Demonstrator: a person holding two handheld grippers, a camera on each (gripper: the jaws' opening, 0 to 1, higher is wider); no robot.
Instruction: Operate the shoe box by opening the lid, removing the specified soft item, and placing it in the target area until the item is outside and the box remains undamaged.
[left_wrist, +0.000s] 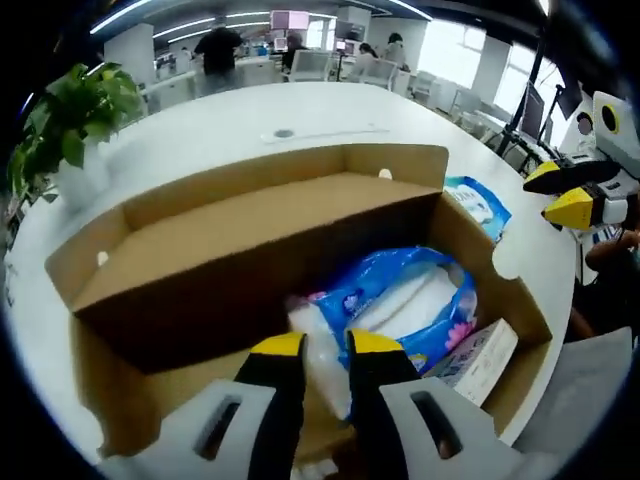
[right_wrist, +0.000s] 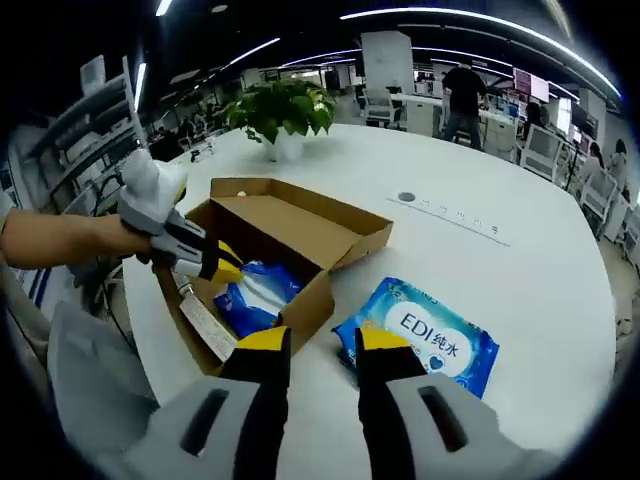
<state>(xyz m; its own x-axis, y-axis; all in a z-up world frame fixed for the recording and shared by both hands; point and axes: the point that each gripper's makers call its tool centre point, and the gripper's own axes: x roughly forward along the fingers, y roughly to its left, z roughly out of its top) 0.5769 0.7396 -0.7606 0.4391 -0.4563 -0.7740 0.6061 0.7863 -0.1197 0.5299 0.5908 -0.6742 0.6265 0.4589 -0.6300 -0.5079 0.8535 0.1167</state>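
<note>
Left gripper view: the left gripper reaches down into the open shoe box, its yellow-tipped jaws closed on the white end of a soft plastic-wrapped pack printed blue; the grip sits at the pack's near end, presumably so it can be lifted out without touching the cardboard walls. The lid stands folded back on the far side, leaving the opening free. A small white carton lies in the box just beside the pack. Past the box's far right corner part of a blue wipes packet shows on the white table; the right gripper enters from the right, apart from the box

Right gripper view: the right gripper hangs above the table with its jaws apart and empty, near the box's front wall. The wipes packet lies outside, just beside the box. The left gripper dips into the box over the pack. A potted plant stands well beyond
</note>
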